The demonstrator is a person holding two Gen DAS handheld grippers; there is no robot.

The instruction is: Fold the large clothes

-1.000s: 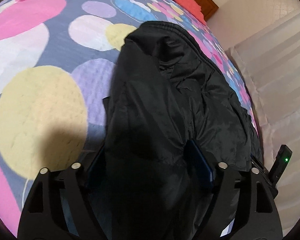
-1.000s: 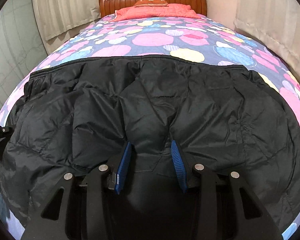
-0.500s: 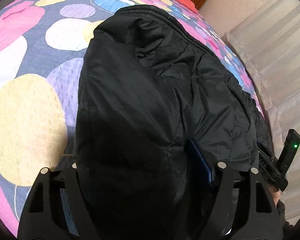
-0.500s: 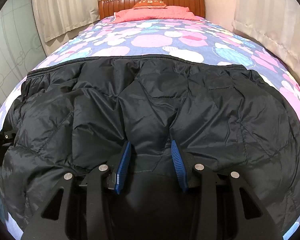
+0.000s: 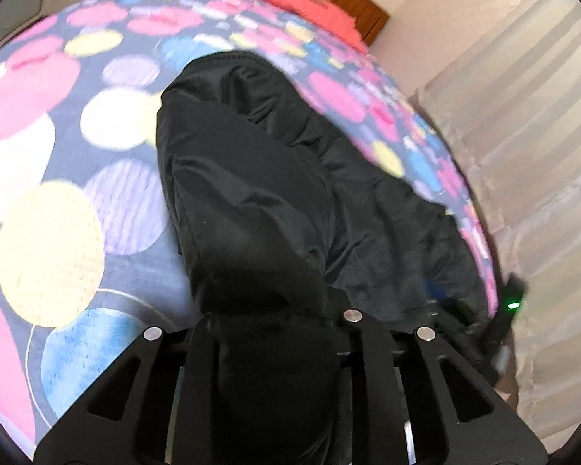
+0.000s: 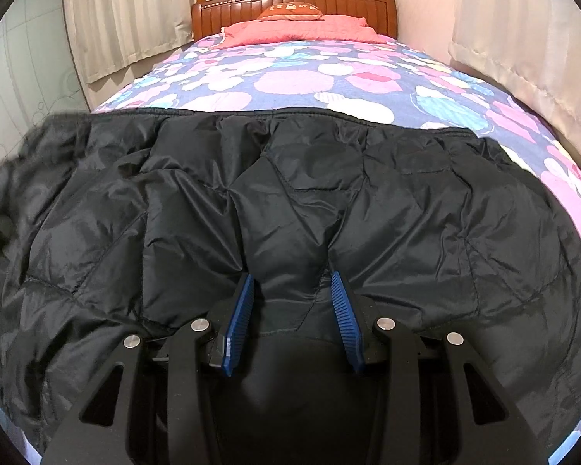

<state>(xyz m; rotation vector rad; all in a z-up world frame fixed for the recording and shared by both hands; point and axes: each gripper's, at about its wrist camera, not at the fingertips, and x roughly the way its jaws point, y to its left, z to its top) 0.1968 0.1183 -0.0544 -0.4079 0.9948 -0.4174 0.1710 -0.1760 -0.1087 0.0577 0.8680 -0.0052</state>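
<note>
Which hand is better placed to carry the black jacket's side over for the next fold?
Left, probably. The left gripper has its jaws closing around a raised end of the black jacket. The right gripper pins a bunched ridge at mid-jacket, a good anchor.

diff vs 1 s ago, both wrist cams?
Left tongs are closing on a bunched fold of the black jacket and have lifted it; the jacket's left edge now blurs in the right view. Unchanged: right tongs pinching the near edge, jacket spread across the bed.
</note>
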